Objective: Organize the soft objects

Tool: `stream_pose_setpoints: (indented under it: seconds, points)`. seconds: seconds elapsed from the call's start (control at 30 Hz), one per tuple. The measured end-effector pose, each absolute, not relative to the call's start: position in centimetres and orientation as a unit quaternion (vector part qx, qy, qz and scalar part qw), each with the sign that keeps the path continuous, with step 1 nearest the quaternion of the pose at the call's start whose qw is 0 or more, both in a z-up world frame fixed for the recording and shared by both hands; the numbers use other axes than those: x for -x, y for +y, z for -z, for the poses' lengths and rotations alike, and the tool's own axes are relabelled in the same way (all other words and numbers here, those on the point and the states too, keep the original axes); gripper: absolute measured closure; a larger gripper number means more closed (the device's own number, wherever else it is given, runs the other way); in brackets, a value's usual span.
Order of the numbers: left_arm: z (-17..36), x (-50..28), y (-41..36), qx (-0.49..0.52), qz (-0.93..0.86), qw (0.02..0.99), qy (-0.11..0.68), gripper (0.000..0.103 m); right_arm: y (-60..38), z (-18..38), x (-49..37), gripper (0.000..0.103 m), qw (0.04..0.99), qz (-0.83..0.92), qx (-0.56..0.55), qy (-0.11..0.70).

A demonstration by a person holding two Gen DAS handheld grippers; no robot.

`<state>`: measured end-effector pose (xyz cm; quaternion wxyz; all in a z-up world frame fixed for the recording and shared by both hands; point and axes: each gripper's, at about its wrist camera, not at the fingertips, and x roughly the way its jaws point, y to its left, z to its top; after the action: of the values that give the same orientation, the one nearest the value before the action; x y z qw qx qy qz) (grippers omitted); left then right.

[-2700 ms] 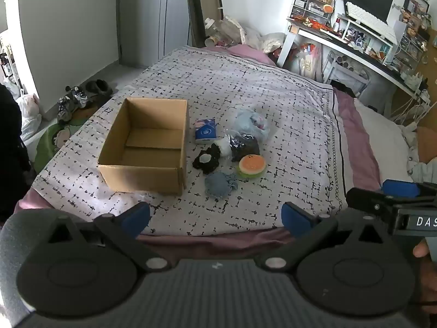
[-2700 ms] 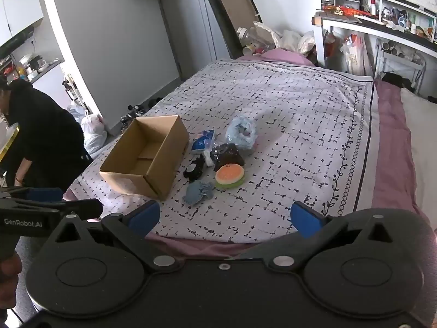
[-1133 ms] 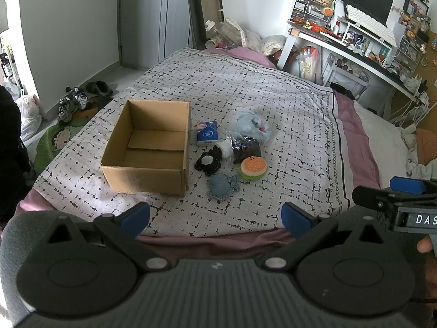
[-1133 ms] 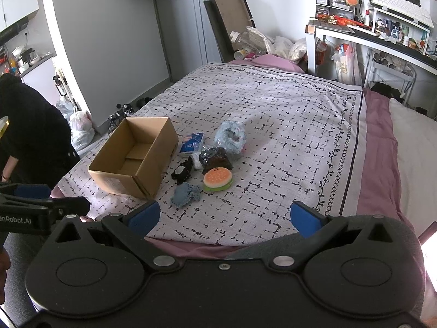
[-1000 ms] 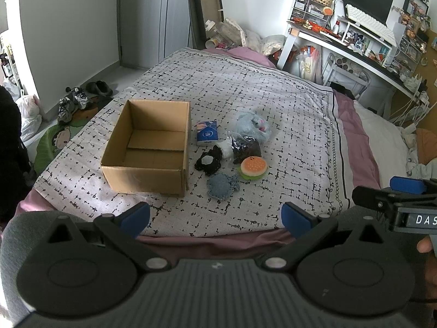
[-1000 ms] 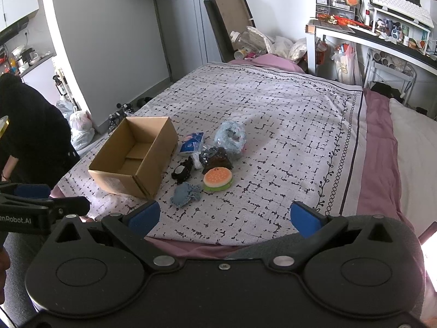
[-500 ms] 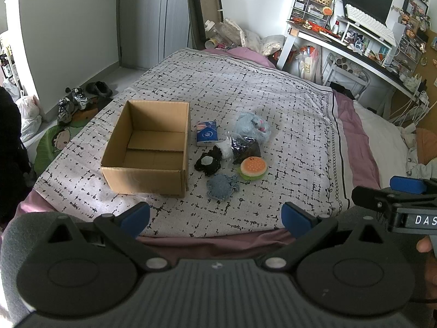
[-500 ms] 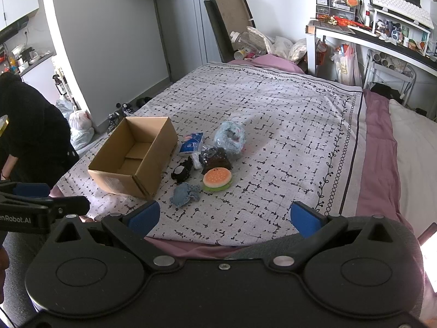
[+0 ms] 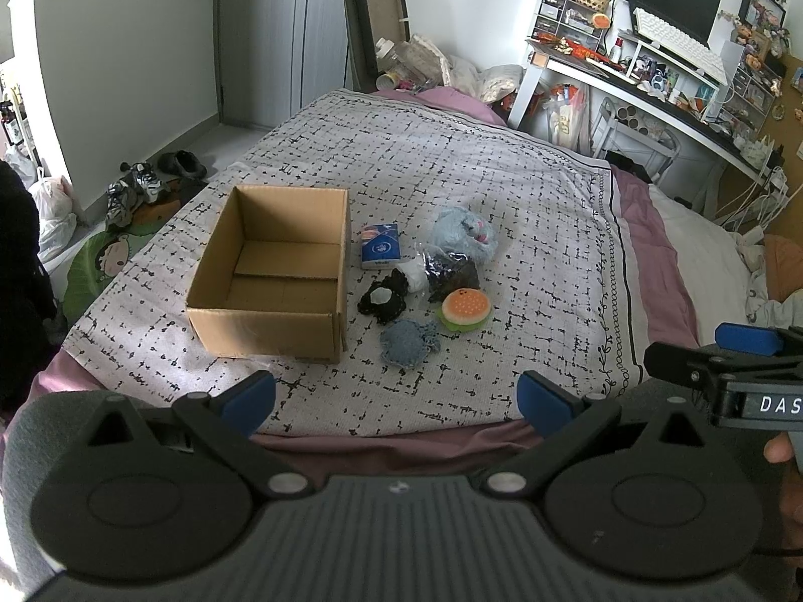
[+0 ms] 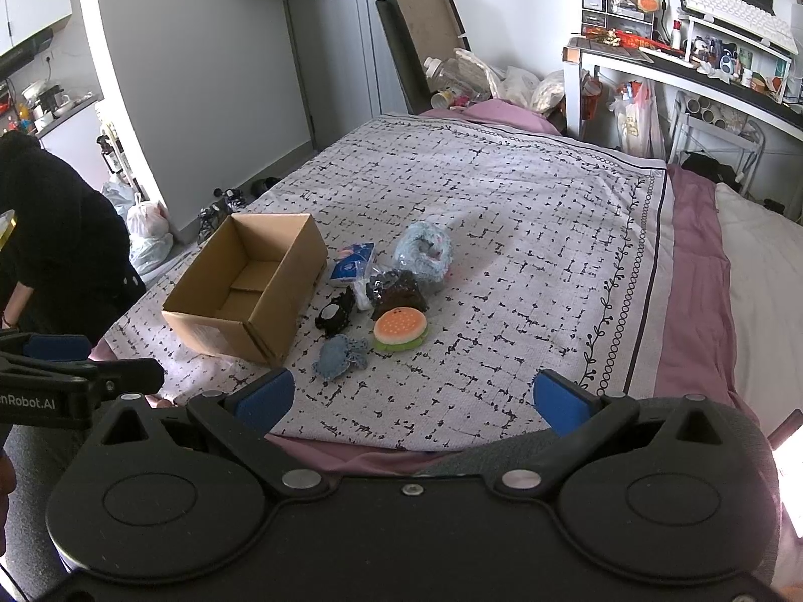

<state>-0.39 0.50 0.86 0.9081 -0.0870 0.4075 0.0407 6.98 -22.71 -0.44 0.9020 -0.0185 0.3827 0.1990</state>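
Soft toys (image 9: 426, 291) well beyond fingers (image 9: 248, 401)

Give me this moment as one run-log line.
left gripper: open, empty | right gripper: open, empty | cardboard box: empty | soft items: on bed beside box | phase: pre-grasp

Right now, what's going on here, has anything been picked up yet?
Nothing is held yet. The left gripper and right gripper both hang open at the near edge of the bed, short of the things. The cardboard box sits empty on the bed. Beside it lie the soft items in a cluster, among them a burger toy and a blue knitted piece.
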Motion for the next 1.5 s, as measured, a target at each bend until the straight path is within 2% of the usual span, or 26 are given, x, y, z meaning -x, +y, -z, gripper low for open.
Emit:
stream_pose_setpoints:
  seconds: [0.53, 1.5]
  points:
    - [-0.6, -1.2, 0.5, 0.083, -0.033, 0.906, 0.413, 0.001, -22.1, 1.0, -8.1, 0.000, 0.901, -0.198, 0.014, 0.386]
    - [6.2, -8.7, 0.8, 0.141, -0.020, 0.885, 0.444, 0.002, -21.6, 6.8, -16.0, 0.000, 0.878, -0.192, -0.031, 0.437]
